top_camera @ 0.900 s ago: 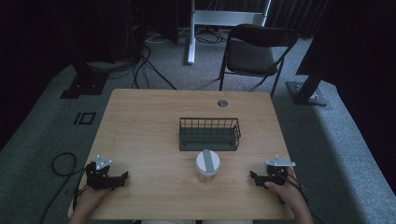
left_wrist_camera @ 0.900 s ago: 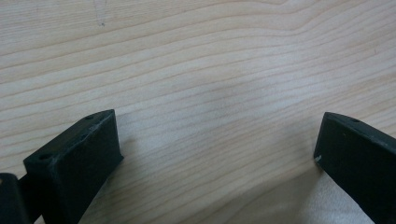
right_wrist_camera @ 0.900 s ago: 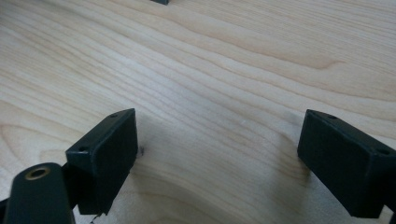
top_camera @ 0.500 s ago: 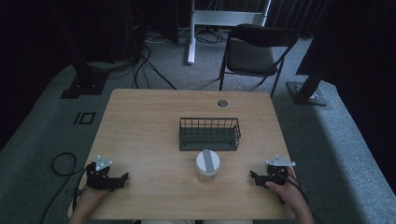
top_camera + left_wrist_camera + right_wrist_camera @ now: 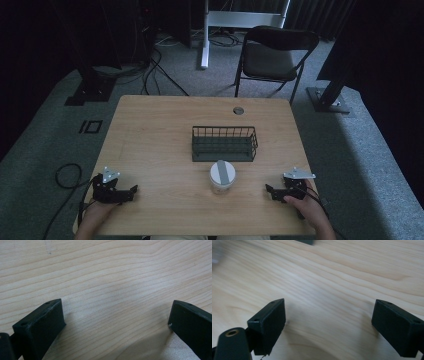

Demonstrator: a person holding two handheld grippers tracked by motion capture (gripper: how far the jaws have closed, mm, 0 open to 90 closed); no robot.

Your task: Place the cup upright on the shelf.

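From the high view I see the wooden table with my two grippers resting at its near edge. My left gripper sits at the near left corner, held by my left hand, and its jaws point toward the middle of the table. My right gripper sits at the near right, with my right hand behind it and its jaws pointing inward too. Between them, a little ahead of both and well apart from each, stands a white cup with a grey stripe across its lid. Just behind the cup is a dark wire basket, near but not touching it as far as I can tell. A folding chair stands on the carpet beyond the far edge.

In the left gripper view I look down on bare wood grain; the left gripper has its jaws spread wide, nothing between them.

In the right gripper view the right gripper also has its jaws wide apart over bare wood. A dark corner of the basket shows at the top edge.
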